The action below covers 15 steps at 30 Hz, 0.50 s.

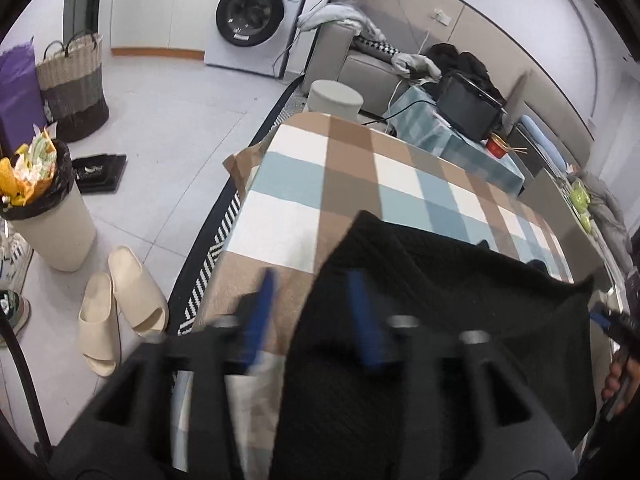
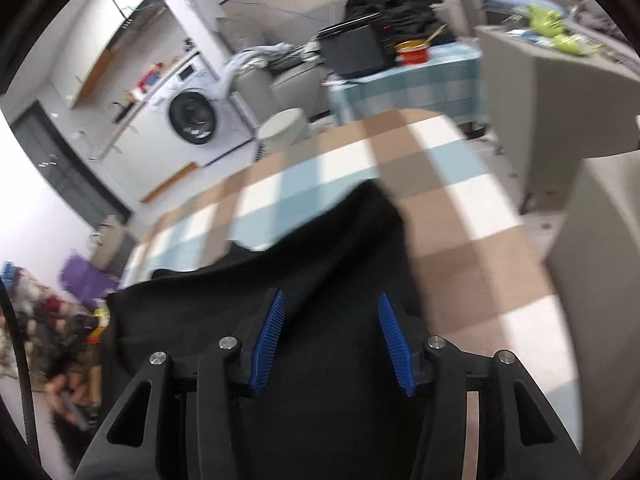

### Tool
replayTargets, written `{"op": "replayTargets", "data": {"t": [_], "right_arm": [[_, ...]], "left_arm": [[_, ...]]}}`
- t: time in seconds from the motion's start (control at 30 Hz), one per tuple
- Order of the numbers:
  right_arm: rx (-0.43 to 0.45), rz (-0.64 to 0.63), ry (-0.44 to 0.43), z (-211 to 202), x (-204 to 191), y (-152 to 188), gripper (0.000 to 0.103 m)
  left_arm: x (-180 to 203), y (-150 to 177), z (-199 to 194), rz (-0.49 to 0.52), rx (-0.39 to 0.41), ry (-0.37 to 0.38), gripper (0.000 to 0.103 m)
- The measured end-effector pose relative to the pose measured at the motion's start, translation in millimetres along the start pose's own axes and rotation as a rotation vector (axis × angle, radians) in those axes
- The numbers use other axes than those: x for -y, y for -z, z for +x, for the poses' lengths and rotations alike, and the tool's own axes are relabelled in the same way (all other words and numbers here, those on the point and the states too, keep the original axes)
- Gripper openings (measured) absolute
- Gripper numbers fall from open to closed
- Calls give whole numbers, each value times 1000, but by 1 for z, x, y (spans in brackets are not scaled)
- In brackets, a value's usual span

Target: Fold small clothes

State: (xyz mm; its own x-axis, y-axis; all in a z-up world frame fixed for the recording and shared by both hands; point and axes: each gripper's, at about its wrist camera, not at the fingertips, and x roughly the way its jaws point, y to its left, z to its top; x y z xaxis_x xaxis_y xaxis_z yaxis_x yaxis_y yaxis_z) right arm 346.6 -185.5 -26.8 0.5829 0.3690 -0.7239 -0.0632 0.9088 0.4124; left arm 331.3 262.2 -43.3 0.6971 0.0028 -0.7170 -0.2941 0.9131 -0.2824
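Note:
A black knit garment (image 1: pixel 460 304) lies on the checked tablecloth (image 1: pixel 304 176), spread toward the near edge. My left gripper (image 1: pixel 314 280) is open above the garment's left edge, one blue pad over the cloth and one over the garment. In the right wrist view the same garment (image 2: pixel 320 264) fills the lower middle on the checked cloth (image 2: pixel 460 208). My right gripper (image 2: pixel 330 300) is open just above it, jaws wide apart, nothing between them. The right gripper also shows at the right edge of the left wrist view (image 1: pixel 612 320).
A washing machine (image 1: pixel 256 16) stands at the back. A laundry basket (image 1: pixel 74 84), a full bin (image 1: pixel 44 204) and pale slippers (image 1: pixel 120 308) are on the floor at left. A second table holds a black box (image 1: pixel 468 108) and a red bowl (image 1: pixel 498 146). A grey stool (image 1: pixel 334 98) stands beyond the table.

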Motion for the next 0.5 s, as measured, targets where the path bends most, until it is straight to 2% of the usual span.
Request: {"op": "replayTargets", "data": {"t": [0.03,0.07,0.1,0.13,0.2,0.23,0.3,0.37,0.4,0.5], "right_arm": [[-12,-6,-8,7,-6,-1,49],[-25,-14,-6,14,-11,-2,46],[-46,-29,-20,25,-18,-4,24],[-69,-42,-33,34,-24,-5,9],[-81,-82,-38,49,-38,-10,3],[-34,-81,-60,49,-42,-16,3],[76,43,-111,40,-35,-34,3],[137,156,-60,31,-23,-47,6],[159,164,-15,25,-21,-51,6],[157,103,-5,13,-23,-47,15]], "left_arm": [[2,3,-5,4,9,8,64],[4,5,-10,8,18,18,65],[7,7,-13,18,18,23,65],[9,9,-16,24,15,22,65],[10,13,-21,19,13,24,65],[10,14,-23,15,10,28,65],[10,18,-27,10,4,31,65],[8,20,-32,9,4,30,65],[6,21,-33,6,4,24,65],[1,20,-33,-1,3,20,65]]}}
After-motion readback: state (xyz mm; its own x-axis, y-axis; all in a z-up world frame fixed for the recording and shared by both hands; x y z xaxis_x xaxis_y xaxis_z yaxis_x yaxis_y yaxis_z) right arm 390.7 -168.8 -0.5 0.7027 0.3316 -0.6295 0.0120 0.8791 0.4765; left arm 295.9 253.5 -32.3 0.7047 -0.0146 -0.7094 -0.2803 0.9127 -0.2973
